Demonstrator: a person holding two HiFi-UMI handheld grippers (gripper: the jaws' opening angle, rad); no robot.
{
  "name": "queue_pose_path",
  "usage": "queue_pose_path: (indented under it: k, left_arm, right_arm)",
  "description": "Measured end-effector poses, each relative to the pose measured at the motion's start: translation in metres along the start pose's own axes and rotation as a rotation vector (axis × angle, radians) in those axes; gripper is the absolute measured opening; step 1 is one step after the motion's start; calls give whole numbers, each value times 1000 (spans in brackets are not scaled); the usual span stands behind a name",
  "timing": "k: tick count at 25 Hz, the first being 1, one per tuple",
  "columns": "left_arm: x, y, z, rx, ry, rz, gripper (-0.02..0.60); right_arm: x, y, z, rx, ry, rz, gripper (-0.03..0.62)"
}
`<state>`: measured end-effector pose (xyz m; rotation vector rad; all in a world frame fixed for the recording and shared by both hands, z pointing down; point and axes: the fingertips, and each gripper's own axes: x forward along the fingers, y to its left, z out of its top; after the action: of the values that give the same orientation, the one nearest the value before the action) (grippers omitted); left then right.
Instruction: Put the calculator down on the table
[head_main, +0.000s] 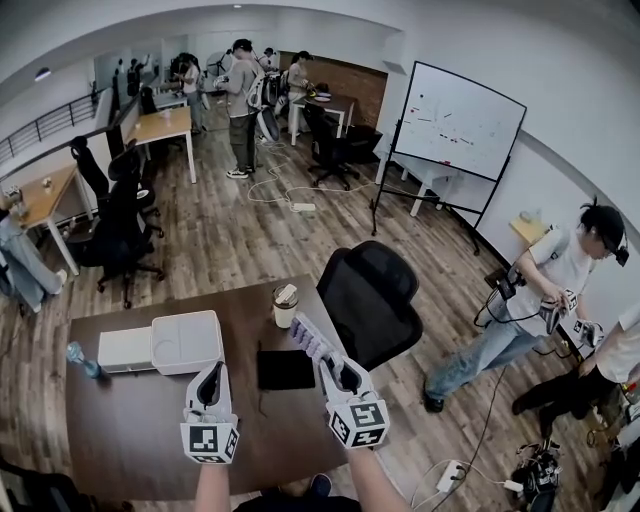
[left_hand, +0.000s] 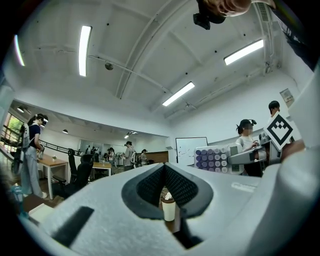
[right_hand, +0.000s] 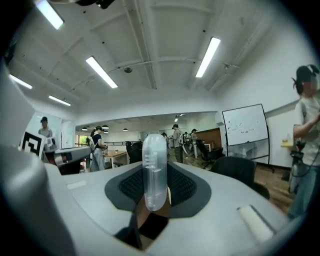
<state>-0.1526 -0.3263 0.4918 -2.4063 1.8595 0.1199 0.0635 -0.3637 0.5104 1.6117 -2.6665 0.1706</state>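
The calculator (head_main: 306, 336), white with purple keys, is held above the brown table (head_main: 130, 420), with my right gripper (head_main: 322, 358) shut on its near end. In the right gripper view it stands edge-on as a pale rounded body (right_hand: 153, 150) between the dark pads (right_hand: 182, 187). The left gripper view shows its keypad (left_hand: 216, 159) off to the right. My left gripper (head_main: 211, 375) hovers over the table to the left of the right one, its jaws together and nothing in them. Its tips (left_hand: 163, 167) point toward a paper cup (left_hand: 168, 207).
On the table are a black pad (head_main: 285, 369) under the calculator, the paper cup (head_main: 285, 305), a white box (head_main: 186, 342) and a small bottle (head_main: 82, 360). A black office chair (head_main: 372, 295) stands at the table's far right edge. People stand around the room.
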Motion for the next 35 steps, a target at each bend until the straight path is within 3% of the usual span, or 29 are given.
queue_pose_path:
  k: [7, 11, 15, 19, 21, 27, 35]
  left_arm:
    - [-1, 3, 2, -24, -9, 11, -2]
    - [-3, 4, -1, -21, -1, 19, -2]
    - [-4, 4, -5, -20, -1, 14, -2]
    - [-4, 5, -10, -14, 8, 11, -2]
    - [-4, 6, -14, -16, 12, 18, -2]
    - [-4, 12, -15, -30, 6, 30, -2]
    - [1, 13, -22, -28, 12, 39, -2]
  right_arm:
    - [4, -9, -17, 301, 5, 34, 115]
    - [7, -18, -27, 596, -16, 59, 115]
    - [8, -25, -40, 747, -12, 54, 115]
    - [13, -37, -59, 1199, -104, 112, 115]
    - [13, -42, -74, 1345, -132, 108, 115]
    - [12, -44, -91, 1537, -134, 67, 115]
    - [18, -49, -97, 1481, -143, 40, 115]
